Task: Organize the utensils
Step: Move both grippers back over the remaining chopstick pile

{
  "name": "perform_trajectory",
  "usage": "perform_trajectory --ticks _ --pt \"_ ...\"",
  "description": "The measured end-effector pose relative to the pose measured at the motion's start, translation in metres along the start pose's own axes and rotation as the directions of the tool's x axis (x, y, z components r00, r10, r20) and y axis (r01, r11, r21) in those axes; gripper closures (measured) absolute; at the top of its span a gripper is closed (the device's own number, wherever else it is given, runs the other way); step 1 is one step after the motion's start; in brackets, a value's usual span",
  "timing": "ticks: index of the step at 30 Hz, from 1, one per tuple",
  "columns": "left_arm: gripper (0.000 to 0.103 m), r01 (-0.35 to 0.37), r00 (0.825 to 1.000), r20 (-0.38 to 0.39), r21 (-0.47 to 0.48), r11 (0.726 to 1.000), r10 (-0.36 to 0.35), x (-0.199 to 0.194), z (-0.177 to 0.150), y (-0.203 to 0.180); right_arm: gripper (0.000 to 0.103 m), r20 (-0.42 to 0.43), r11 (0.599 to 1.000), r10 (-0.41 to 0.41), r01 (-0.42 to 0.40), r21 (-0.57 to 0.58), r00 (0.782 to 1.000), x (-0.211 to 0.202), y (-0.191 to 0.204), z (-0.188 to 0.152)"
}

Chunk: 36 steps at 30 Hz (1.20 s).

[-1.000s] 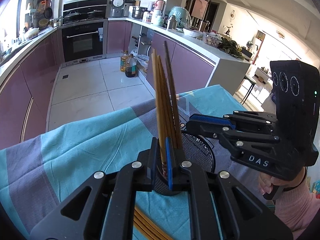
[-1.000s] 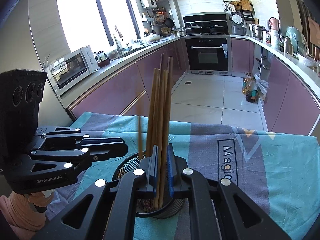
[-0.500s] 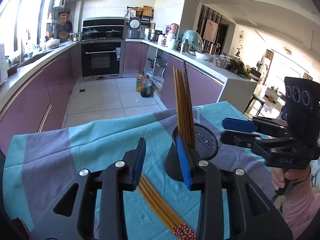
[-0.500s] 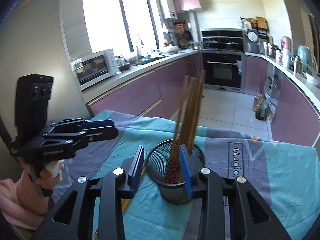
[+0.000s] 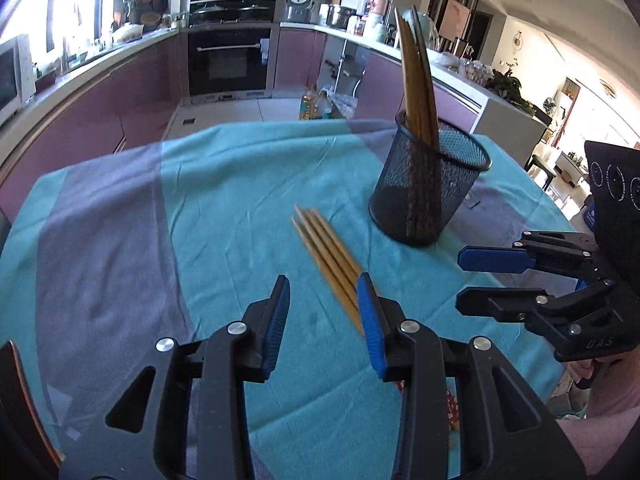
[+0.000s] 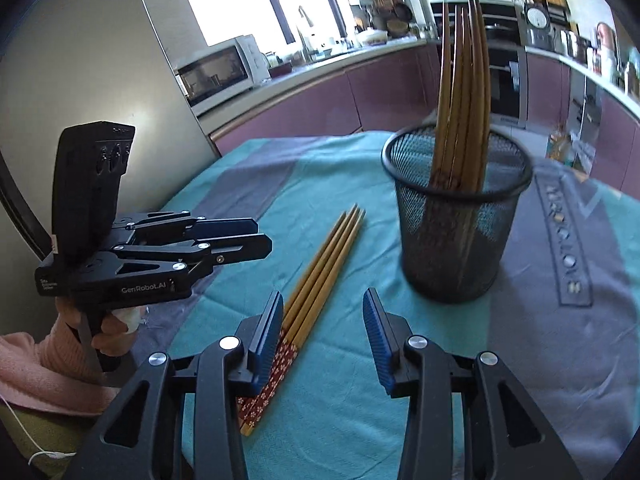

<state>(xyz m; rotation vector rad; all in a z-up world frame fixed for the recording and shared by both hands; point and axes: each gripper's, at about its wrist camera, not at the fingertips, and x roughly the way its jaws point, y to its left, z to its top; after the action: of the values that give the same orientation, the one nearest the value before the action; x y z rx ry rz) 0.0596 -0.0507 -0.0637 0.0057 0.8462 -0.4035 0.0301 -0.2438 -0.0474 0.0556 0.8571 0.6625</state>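
Observation:
A black mesh cup stands on the table with several wooden chopsticks upright in it. Several more chopsticks with red patterned ends lie flat on the cloth in front of the cup. My left gripper is open and empty, above the near part of the lying chopsticks; it also shows in the right wrist view. My right gripper is open and empty, just right of the lying chopsticks; it also shows in the left wrist view.
The table wears a teal and grey cloth. Behind it are purple kitchen cabinets, an oven and a microwave. The table edge runs along the far side.
Both grippers opened and let go of the chopsticks, which now stand in the cup. Both grippers drew back from the cup and dropped toward the chopsticks lying on the cloth.

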Motion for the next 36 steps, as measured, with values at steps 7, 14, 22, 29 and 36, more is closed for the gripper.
perform_trajectory --ticks 7,14,22,29,36 --pt "0.068 0.0 0.999 -0.046 -0.012 1.0 0.0 0.018 -0.019 -0.009 0.064 -0.029 1.0 -0.008 0.008 0.029 1.0 0.015 0.002 -0.01" --pt "0.065 0.004 0.997 -0.074 0.007 1.0 -0.004 0.028 -0.024 -0.021 0.064 -0.038 0.999 -0.006 0.008 0.051 0.999 0.024 0.002 -0.012" --pt "0.066 -0.028 0.996 -0.081 0.04 0.999 0.031 0.032 -0.027 -0.025 0.064 -0.042 0.999 -0.012 0.014 0.045 0.999 0.026 0.002 -0.014" --pt "0.08 0.0 0.995 -0.098 0.031 1.0 0.003 0.033 -0.025 -0.018 0.064 -0.049 0.999 -0.03 0.032 0.033 0.998 0.03 0.007 -0.012" --pt "0.086 0.013 0.994 -0.106 0.021 1.0 -0.011 0.035 -0.024 -0.012 0.064 -0.075 0.997 -0.072 0.074 0.017 0.995 0.045 0.011 -0.007"
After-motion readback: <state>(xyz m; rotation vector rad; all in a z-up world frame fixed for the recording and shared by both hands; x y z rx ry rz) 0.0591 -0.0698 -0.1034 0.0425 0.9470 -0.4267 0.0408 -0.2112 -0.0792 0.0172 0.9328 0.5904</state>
